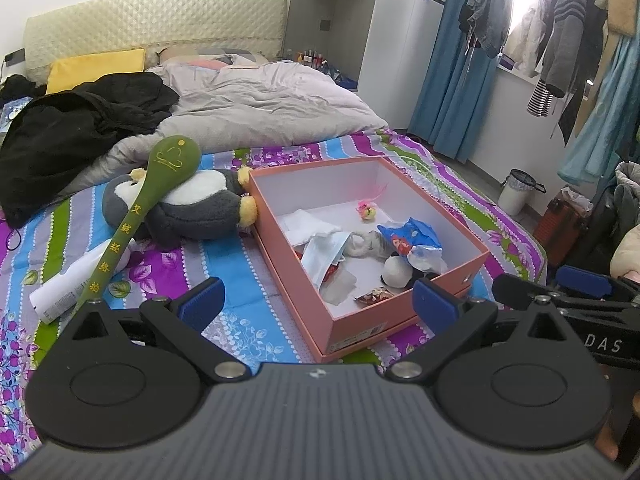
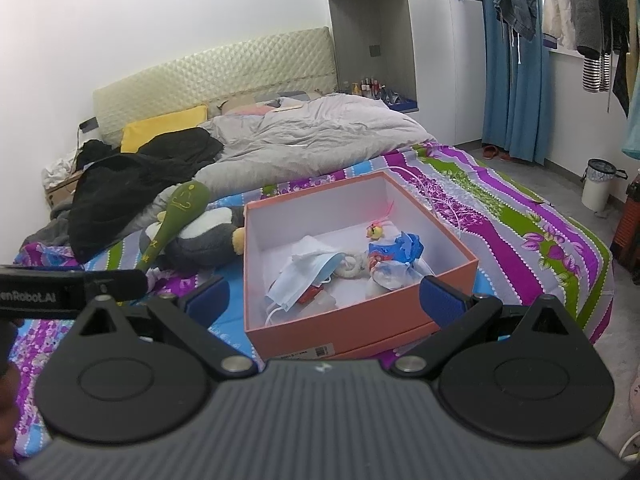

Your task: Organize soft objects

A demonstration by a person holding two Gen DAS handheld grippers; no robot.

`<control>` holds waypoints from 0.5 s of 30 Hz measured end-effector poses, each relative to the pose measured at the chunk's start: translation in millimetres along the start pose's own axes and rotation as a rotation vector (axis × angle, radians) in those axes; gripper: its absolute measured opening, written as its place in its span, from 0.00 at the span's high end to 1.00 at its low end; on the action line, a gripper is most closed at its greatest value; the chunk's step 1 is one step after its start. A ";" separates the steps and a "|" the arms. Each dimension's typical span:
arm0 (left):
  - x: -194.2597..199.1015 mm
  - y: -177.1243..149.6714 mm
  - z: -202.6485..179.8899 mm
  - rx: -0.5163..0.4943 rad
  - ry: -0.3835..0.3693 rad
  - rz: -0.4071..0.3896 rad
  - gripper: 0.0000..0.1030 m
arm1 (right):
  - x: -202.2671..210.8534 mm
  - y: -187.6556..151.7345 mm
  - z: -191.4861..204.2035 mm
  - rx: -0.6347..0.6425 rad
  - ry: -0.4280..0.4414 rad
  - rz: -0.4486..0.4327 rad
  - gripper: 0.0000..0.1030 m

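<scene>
Inside the pink box, face mask hiding small items

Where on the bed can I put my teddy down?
Bare sheet lies beyond the pink box, toward the bed's right edge, and between box and white tube. Crowded: penguin, green paddle and black clothes.
</scene>
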State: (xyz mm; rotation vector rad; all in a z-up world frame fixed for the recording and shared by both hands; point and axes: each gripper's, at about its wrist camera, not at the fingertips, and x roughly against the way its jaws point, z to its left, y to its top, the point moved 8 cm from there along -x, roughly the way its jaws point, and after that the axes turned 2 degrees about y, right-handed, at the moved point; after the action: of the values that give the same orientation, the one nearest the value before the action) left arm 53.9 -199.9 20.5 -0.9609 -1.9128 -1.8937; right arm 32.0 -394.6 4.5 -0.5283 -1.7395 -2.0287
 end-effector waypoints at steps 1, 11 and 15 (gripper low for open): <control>0.0 -0.2 -0.3 0.000 -0.002 0.000 0.01 | -0.3 -0.3 0.4 0.000 0.001 0.001 0.00; 2.2 -3.0 -1.2 0.001 0.000 -0.001 0.01 | -1.6 -0.2 2.1 0.000 0.004 0.002 0.00; 2.7 -3.2 -0.8 0.003 0.001 -0.002 0.01 | -2.2 -1.1 2.4 0.000 0.001 0.003 0.00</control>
State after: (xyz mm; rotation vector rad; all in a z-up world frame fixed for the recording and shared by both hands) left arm 49.8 -199.7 19.7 -0.9583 -1.9158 -1.8916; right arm 33.3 -392.0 2.7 -0.5295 -1.7365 -2.0267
